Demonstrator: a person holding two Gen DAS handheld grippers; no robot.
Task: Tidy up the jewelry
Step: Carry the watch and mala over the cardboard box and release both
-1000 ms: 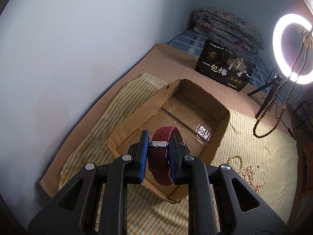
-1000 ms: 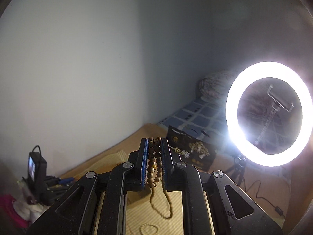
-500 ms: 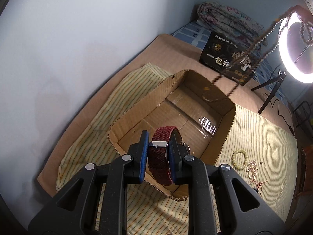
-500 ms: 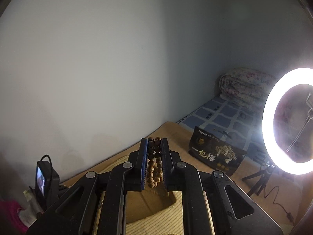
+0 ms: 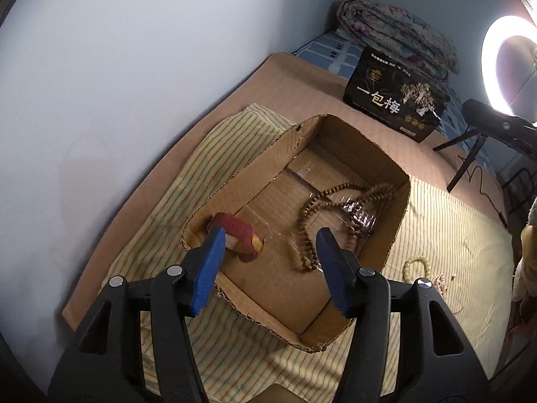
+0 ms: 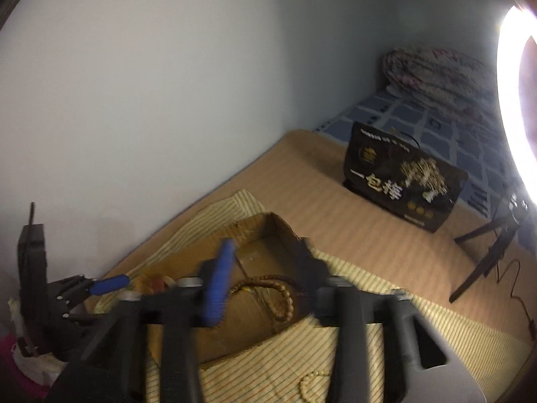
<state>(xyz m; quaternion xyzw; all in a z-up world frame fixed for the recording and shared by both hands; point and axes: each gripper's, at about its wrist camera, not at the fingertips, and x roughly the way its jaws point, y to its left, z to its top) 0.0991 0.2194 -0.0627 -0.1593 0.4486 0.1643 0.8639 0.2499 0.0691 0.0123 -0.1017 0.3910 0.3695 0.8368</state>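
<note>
Whereas a second before both tools were clenched on their loads, each now stood with jaws opening and nothing between them: the left tool [image 5: 268, 252] above the cardboard box [image 5: 399, 225], the right tool [image 6: 261, 278], blurred, over the same box. Item one, a red-strapped watch [image 5: 240, 231], lay on the box floor near its left wall; item two, a long brown bead necklace [image 5: 322, 211], lay sprawled beside it, apart from the watch. Judged two pieces stowed; a pale bead bracelet [image 5: 416, 267] and small pearl pieces [image 5: 439, 282] remained outside on the striped cloth [image 5: 453, 235].
</note>
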